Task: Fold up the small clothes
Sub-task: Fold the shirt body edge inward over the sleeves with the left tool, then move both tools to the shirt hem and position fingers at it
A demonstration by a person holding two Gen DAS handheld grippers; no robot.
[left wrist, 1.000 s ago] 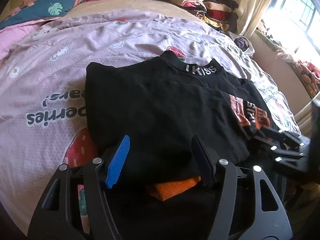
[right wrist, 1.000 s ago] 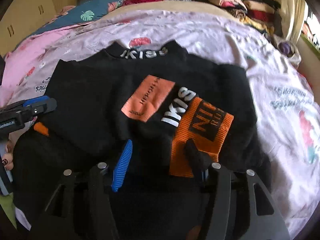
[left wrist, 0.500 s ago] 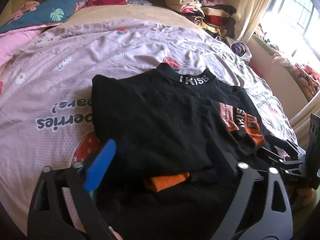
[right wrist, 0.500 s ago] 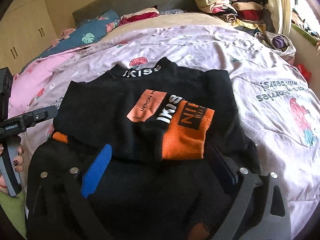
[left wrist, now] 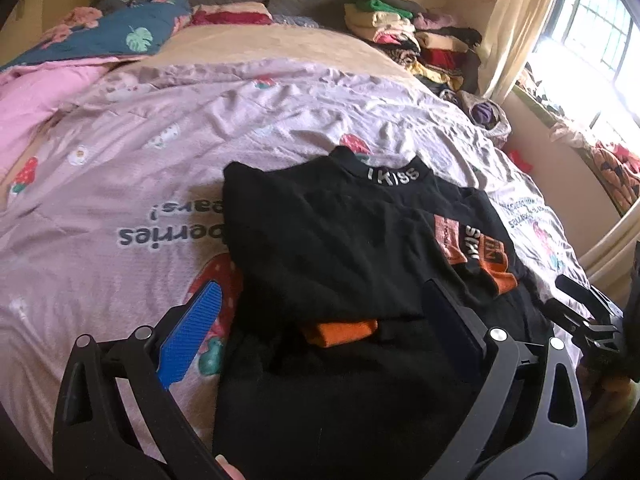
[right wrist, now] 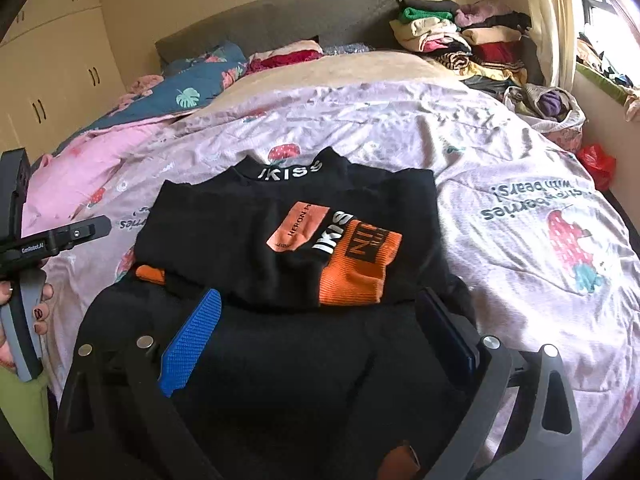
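A black sweater (left wrist: 340,240) with an "IKISS" collar lies flat on the lilac strawberry-print duvet (left wrist: 140,168), collar away from me. Both sleeves are folded across its chest. One orange cuff (right wrist: 352,272) rests on top at the right, and the other orange cuff (left wrist: 344,330) peeks out at the left fold. My left gripper (left wrist: 322,292) hovers open above the sweater's near left part, nothing between its fingers. Over the near hem of the sweater (right wrist: 224,236), my right gripper (right wrist: 320,296) also stands open and holds nothing. Each gripper shows at the edge of the other's view.
A pile of folded clothes (right wrist: 460,40) sits at the bed's far right corner. Blue and pink bedding (right wrist: 192,88) lies at the far left, by the headboard. A wardrobe (right wrist: 60,80) stands left; a window and a bag (right wrist: 552,108) are right.
Both grippers' jaws have spread wide off the sweater, and both grippers have drawn back and up. The sweater stays with its sleeves folded in.
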